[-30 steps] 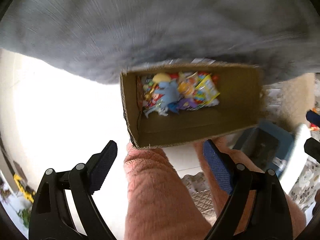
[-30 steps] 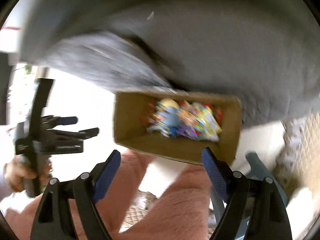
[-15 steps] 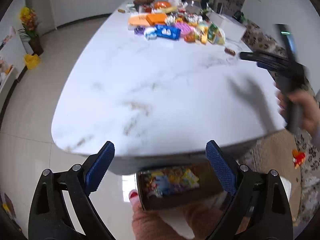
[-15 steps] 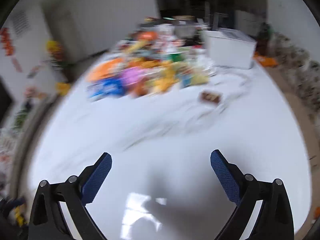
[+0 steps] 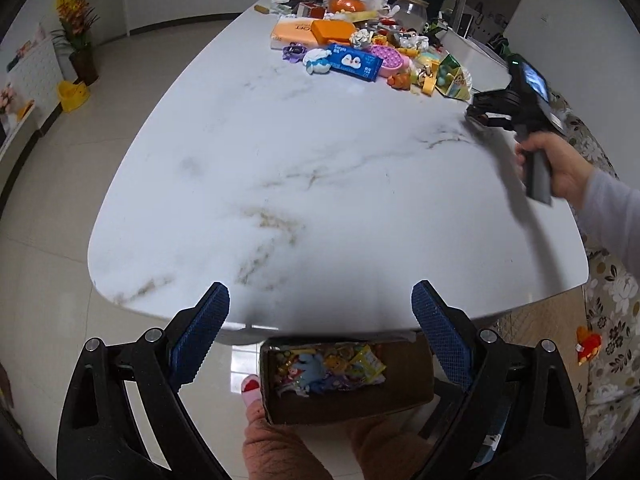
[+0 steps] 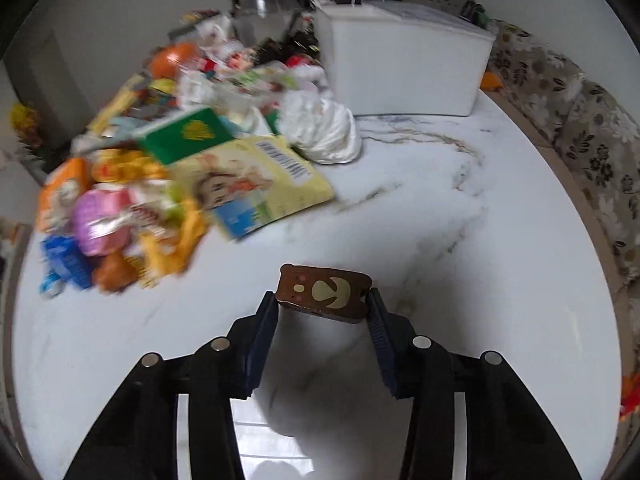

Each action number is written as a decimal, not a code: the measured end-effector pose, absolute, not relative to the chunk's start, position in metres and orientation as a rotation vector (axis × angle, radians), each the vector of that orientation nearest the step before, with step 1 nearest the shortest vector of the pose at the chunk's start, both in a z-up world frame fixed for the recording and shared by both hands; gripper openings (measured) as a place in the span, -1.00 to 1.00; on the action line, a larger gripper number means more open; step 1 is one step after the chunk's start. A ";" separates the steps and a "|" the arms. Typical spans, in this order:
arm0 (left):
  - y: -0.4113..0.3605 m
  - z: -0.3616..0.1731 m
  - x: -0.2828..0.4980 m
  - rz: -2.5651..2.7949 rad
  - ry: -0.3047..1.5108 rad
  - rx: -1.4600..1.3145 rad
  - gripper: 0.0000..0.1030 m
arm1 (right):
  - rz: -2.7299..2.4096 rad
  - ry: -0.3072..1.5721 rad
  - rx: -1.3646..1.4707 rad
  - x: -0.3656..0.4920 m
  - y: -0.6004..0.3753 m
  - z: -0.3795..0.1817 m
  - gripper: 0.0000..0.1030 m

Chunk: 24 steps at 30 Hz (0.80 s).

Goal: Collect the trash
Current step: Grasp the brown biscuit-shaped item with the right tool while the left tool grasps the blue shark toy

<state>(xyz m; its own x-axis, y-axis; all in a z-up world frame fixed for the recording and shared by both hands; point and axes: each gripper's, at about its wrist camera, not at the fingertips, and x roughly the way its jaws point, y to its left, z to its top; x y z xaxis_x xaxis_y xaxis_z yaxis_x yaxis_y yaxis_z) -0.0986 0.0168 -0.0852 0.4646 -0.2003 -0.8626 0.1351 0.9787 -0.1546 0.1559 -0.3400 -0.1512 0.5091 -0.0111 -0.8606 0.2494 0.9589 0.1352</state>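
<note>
On the glossy marble table (image 6: 460, 240), the right claw (image 6: 323, 306) is closing around a flat brown bear-faced packet (image 6: 324, 294).

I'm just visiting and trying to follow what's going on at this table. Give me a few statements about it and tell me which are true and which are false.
1. The right gripper has a brown bear-faced piece between its fingers. True; its jaws are closing on it.
2. The left gripper is carrying a wrapper. False: its jaws stand wide apart with nothing between them.
3. A cardboard box below the table's near edge already holds colourful wrappers. True.
4. The marble table is covered with clutter from end to end. False: the clutter pile lies at the far end and the near part is bare.
5. The white bin stands on the floor. False: it stands on the table.
</note>
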 end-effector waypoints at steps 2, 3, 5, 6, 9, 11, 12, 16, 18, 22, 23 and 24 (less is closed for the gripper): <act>0.017 -0.084 -0.086 -0.210 1.063 -0.063 0.75 | -0.093 0.992 0.285 0.126 -0.338 -0.139 -0.13; 0.018 -0.083 -0.074 -0.218 1.056 -0.067 0.75 | -0.069 0.984 0.299 0.113 -0.336 -0.134 -0.13; 0.020 -0.081 -0.052 -0.222 1.033 -0.059 0.75 | -0.013 0.969 0.342 0.074 -0.329 -0.123 -0.13; 0.020 -0.082 -0.034 -0.219 1.014 -0.045 0.75 | 0.010 0.964 0.354 0.053 -0.323 -0.119 -0.13; 0.016 -0.091 0.039 -0.203 0.992 -0.022 0.75 | 0.051 0.948 0.375 -0.004 -0.312 -0.108 -0.13; 0.009 -0.100 0.089 -0.201 0.983 -0.030 0.75 | 0.054 0.932 0.410 -0.027 -0.306 -0.100 -0.13; 0.006 -0.103 0.109 -0.207 0.975 -0.047 0.75 | 0.054 0.926 0.433 -0.038 -0.305 -0.098 -0.13; -0.003 -0.122 0.181 -0.145 0.989 -0.086 0.75 | 0.047 0.891 0.505 -0.062 -0.304 -0.083 -0.13; -0.005 -0.130 0.206 -0.124 1.005 -0.105 0.69 | 0.043 0.869 0.529 -0.071 -0.305 -0.075 -0.13; -0.012 -0.141 0.235 -0.144 1.042 -0.114 0.38 | 0.041 0.861 0.513 -0.079 -0.302 -0.067 -0.13; -0.013 -0.142 0.239 -0.129 1.036 -0.095 0.24 | 0.038 0.862 0.510 -0.080 -0.301 -0.066 -0.13; -0.014 -0.142 0.243 -0.129 1.041 -0.089 0.05 | 0.040 0.862 0.508 -0.080 -0.300 -0.066 -0.13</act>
<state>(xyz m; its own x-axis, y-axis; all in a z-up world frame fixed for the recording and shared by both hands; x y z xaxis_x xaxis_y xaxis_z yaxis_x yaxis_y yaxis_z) 0.2425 -0.0144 -0.1421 0.4991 -0.1484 -0.8538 0.0641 0.9889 -0.1343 -0.0795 -0.3004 -0.0662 0.6576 0.2352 -0.7158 0.1676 0.8806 0.4433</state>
